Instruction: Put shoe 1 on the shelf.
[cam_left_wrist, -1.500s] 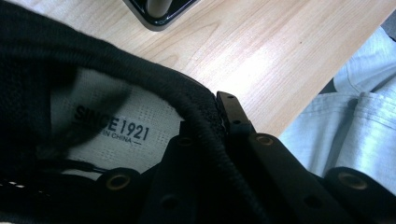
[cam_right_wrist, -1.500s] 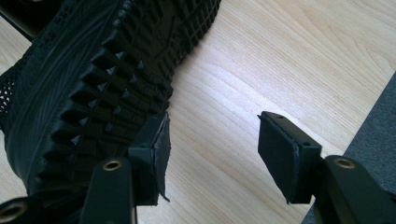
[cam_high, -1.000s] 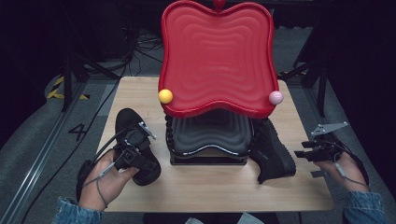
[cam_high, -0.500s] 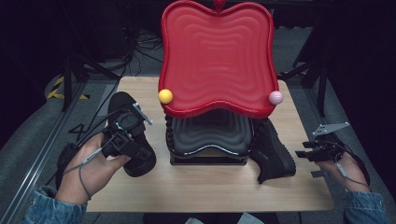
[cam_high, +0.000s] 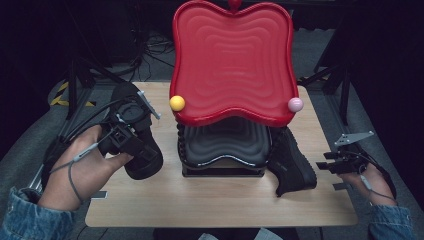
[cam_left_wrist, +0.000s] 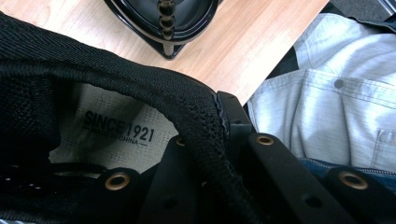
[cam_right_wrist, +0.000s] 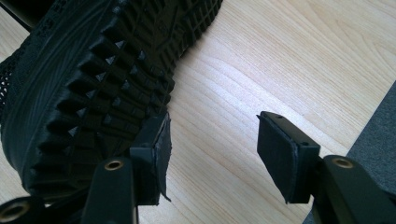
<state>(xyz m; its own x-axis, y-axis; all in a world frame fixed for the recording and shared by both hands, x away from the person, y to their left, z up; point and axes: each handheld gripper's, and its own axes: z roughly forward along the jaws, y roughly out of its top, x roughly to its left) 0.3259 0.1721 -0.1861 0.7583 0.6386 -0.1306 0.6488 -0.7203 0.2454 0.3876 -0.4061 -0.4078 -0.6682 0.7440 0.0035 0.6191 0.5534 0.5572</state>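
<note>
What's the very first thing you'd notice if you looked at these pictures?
The big wavy red tray standing up at the back of the wooden table, with a yellow ball and a pink ball at its lower corners. Next, the left gripper clamped on the collar of a black shoe, while another black shoe lies on its side at the right.

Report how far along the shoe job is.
Done: nothing on the rack yet, by the look of it. In hand: the left gripper is clamped on the left shoe's collar. Left: the right shoe lies on its side beside the open right gripper.
</note>
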